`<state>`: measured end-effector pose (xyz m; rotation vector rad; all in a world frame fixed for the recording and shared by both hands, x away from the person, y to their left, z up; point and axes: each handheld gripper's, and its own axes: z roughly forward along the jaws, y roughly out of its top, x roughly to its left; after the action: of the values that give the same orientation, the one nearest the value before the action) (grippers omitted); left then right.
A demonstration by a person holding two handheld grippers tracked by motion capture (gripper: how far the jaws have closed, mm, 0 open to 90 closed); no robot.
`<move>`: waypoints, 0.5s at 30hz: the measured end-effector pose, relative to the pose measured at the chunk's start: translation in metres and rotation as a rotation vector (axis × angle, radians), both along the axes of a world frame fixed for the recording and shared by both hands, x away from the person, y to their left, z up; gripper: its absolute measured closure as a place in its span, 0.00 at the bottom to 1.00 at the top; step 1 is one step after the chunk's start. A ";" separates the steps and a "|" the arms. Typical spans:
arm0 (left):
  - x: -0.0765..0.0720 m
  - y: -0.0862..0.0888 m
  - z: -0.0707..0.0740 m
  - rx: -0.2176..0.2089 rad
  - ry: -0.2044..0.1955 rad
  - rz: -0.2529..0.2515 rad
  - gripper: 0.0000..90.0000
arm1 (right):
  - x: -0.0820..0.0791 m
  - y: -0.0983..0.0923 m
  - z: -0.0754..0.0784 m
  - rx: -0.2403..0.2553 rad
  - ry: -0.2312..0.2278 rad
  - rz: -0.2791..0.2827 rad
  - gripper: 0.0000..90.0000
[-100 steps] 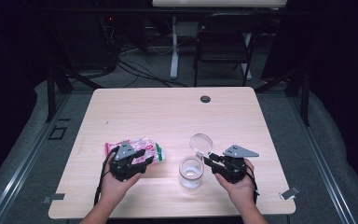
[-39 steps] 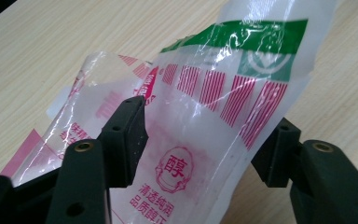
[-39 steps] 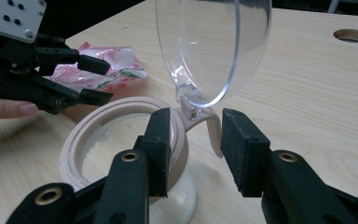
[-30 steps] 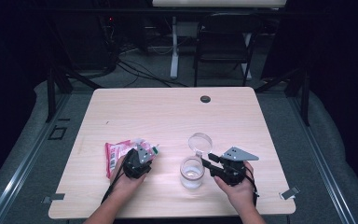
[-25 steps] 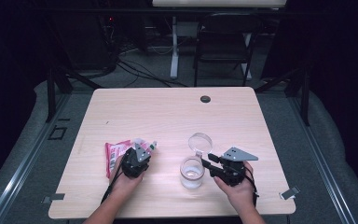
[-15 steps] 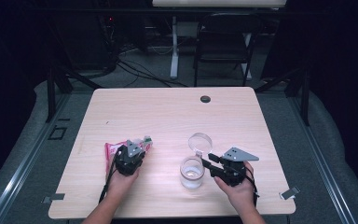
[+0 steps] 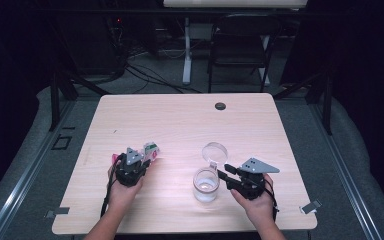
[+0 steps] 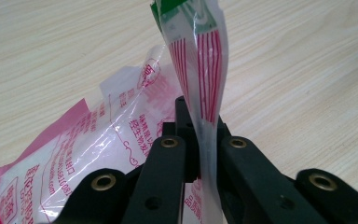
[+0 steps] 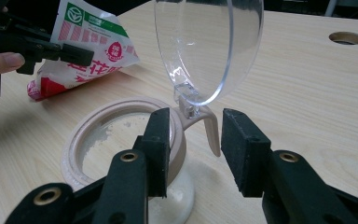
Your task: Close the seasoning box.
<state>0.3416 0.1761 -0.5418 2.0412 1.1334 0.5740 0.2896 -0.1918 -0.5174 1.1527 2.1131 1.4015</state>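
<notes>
My left gripper [image 8: 200, 140] has just closed on the bag [image 8: 121, 140], lifting its edge since 1 second ago; red Chinese print, green logo. My right gripper [image 9: 196, 140] stands half open around the jar [image 9: 121, 140] handle.

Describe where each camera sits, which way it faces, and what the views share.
High view: fixed above the person's side, looking forward and down on the wooden table; both forearms, the left gripper and right gripper show.
Left gripper view: rides the left gripper, looking along its jaws shut on a pink-and-white plastic bag.
Right gripper view: rides the right gripper, jaws either side of the hinge handle of a clear jar with its lid flipped up.
Shared: the right gripper view also shows the bag and the left gripper.
</notes>
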 end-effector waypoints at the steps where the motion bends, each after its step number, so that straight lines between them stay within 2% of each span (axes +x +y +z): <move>1: 0.000 0.001 0.000 0.001 -0.004 0.002 1.00 | 0.000 0.000 0.000 0.001 -0.001 -0.001 0.69; 8: -0.002 0.007 0.007 -0.011 -0.010 0.006 1.00 | 0.000 -0.001 0.000 0.001 0.001 -0.001 0.69; 15: -0.004 0.018 0.017 -0.036 -0.031 0.033 1.00 | 0.000 -0.001 0.000 0.006 -0.003 -0.004 0.69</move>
<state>0.3372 0.1944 -0.5248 1.9796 1.1525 0.5957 0.2896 -0.1931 -0.5175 1.1559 2.1052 1.4086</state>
